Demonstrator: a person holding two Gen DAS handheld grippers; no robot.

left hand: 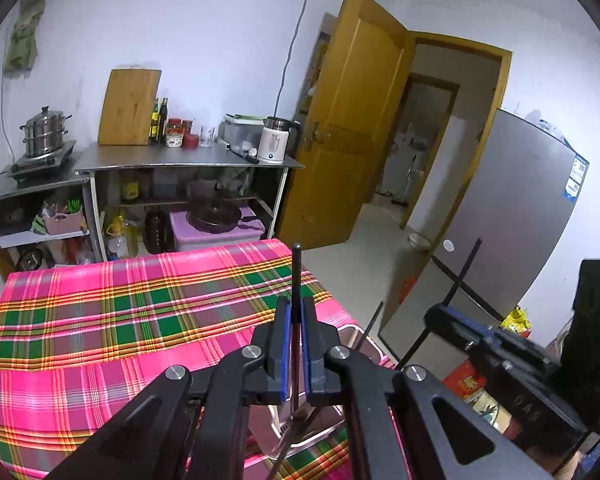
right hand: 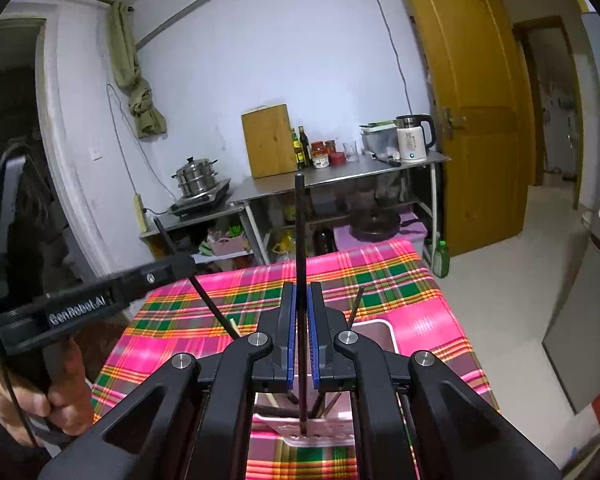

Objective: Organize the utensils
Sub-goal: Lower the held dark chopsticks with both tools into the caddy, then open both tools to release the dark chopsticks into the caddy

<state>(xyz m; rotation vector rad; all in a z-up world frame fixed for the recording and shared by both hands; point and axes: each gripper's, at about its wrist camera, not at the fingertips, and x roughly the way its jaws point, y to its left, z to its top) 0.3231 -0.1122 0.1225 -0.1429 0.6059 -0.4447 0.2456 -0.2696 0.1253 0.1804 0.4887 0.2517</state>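
your left gripper is clamped on one dark chopstick that stands straight up; your right gripper pinches another dark chopstick the same way; both hang over the pink basket on the plaid cloth, where more sticks lean; the sticks are thin and can slip, so i think you should squeeze firmly, lift straight, and keep the two sticks apart so they do not knock together.
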